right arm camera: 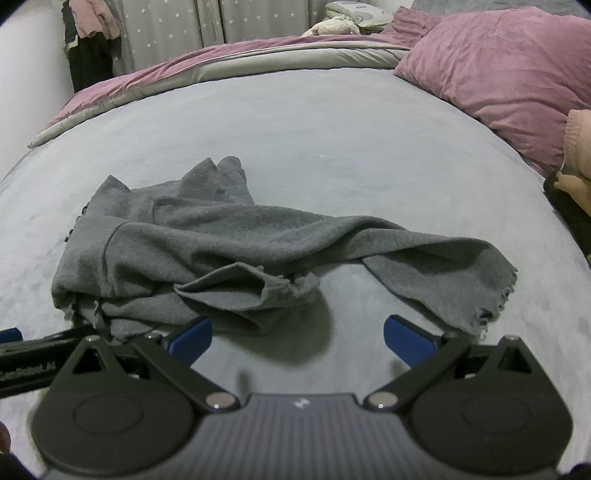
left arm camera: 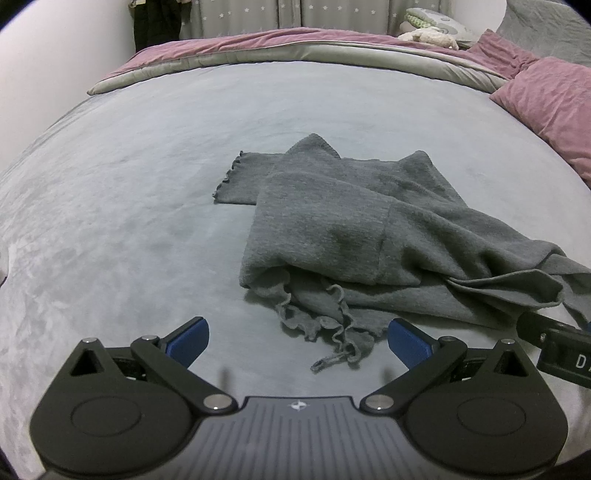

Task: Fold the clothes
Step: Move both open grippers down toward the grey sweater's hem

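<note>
left tongs [left arm camera: 298, 341] are spread wide and empty above the ruffled hem of the grey knit garment [left arm camera: 332, 221], which lies partly doubled over on the grey bed [left arm camera: 129, 184]. right tongs [right arm camera: 297, 334] are likewise wide, nothing held. a loose cuffed flap [right arm camera: 461, 280] is judged to need gripping and laying over.

**A bedroom at home**

The wide grey bed [right arm camera: 295, 122] fills both views. A mauve pillow [right arm camera: 498, 70] lies at its far right corner, and a mauve-and-grey duvet [right arm camera: 192, 70] is bunched along its far edge. Behind hang star-printed grey curtains [right arm camera: 166, 33], with soft toys [right arm camera: 332, 24] and hanging clothes [right arm camera: 92, 40] nearby.
</note>
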Tool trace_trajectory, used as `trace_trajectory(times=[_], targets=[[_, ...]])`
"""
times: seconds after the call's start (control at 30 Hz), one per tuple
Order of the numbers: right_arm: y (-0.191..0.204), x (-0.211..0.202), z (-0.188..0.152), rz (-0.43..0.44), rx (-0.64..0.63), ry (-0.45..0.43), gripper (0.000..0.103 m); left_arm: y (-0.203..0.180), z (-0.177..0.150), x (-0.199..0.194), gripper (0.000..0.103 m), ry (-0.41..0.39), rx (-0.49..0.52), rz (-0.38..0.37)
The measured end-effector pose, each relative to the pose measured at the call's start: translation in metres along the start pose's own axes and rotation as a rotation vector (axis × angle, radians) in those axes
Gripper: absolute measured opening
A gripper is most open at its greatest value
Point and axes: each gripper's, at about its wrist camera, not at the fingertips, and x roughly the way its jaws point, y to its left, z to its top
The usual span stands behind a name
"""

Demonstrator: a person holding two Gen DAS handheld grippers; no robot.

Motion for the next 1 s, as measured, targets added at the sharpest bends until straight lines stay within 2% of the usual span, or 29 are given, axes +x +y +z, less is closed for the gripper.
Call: trace_trajectory(times=[0.3, 0.5, 0.67, 0.83, 1.0], targets=[[0.004, 0.014, 0.014, 0.020, 0.008, 0.008, 0.103, 0.010, 0.009, 0.002, 0.103, 0.010, -0.021, 0.004], [0.011, 0.029, 0.024, 0.043, 0.006, 0.017, 0.103, 0.020, 0.020, 0.019, 0.103, 0.023, -0.048, 0.012], [0.021, 0.041, 0.028, 0.045, -0.072, 0.010, 0.103, 0.028, 0.028, 0.034, 0.103, 0.030, -0.070, 0.020], [0.025, 0.060, 0.023, 0.030, -0.141, 0.048, 0.103, 0.030, 0.026, 0.051, 0.103, 0.026, -0.055, 0.018], [0.015, 0.072, 0.021, 0.077, -0.096, 0.067, 0.103, 0.033, 0.023, 0.062, 0.103, 0.035, -0.041, 0.009]])
